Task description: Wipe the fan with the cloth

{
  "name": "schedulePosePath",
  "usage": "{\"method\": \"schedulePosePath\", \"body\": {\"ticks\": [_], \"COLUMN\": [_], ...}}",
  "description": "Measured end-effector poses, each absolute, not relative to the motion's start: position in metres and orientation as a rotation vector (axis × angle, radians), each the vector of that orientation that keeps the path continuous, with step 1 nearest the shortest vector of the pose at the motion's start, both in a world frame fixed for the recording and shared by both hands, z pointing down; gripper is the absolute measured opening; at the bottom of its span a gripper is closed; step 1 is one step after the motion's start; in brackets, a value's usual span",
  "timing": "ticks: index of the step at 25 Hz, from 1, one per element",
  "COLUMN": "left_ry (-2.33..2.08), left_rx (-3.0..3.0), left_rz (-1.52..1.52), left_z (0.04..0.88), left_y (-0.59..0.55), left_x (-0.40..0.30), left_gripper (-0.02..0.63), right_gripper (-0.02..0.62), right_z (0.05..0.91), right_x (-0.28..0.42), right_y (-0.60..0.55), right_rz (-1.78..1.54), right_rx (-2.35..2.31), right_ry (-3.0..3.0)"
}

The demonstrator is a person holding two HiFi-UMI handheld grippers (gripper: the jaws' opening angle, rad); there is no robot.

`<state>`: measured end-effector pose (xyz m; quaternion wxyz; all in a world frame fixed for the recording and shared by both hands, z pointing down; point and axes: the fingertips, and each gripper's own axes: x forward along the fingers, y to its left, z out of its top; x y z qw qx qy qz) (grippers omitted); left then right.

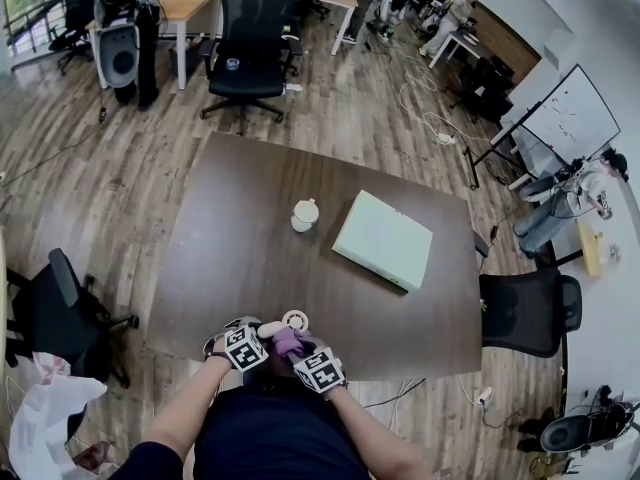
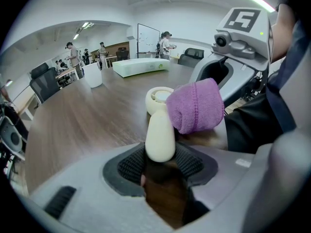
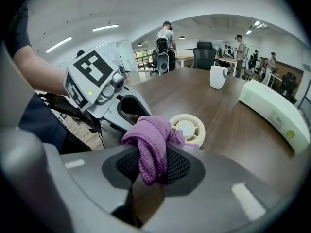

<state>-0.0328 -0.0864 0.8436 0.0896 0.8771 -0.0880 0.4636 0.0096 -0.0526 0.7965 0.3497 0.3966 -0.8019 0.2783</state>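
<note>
Jaws closed on the cream handle of a small fan (image 2: 160,132), the left gripper (image 2: 160,163) holds it near the person's edge of a dark wooden table (image 1: 250,238), the fan's round slotted head pointing away across the tabletop. The right gripper (image 3: 153,168) has its jaws pinched on a bunched purple cloth (image 3: 151,139), whose free end rests against the fan just beside that head. In the head view the two grippers stand close together in front of the person, their marker cubes side by side. Farther out on the table stand a white cup (image 1: 304,214) and, to its right, a pale green box (image 1: 383,238), both well apart from the fan. Office chairs and desks fill the room beyond.
</note>
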Motion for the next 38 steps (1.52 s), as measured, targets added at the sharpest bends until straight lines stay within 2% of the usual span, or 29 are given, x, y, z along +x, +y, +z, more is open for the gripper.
{"method": "schedulePosePath", "body": {"ticks": [38], "left_ry": [-0.233], "left_rx": [2.615], "left_rz": [1.38], "left_z": [0.845], "left_y": [-0.086], "left_x": [-0.033], "left_gripper": [0.196], "right_gripper": [0.117], "right_z": [0.813], "right_x": [0.102], "right_y": [-0.055], "right_rz": [0.925], "right_rx": [1.341], "right_ry": [-1.897]}}
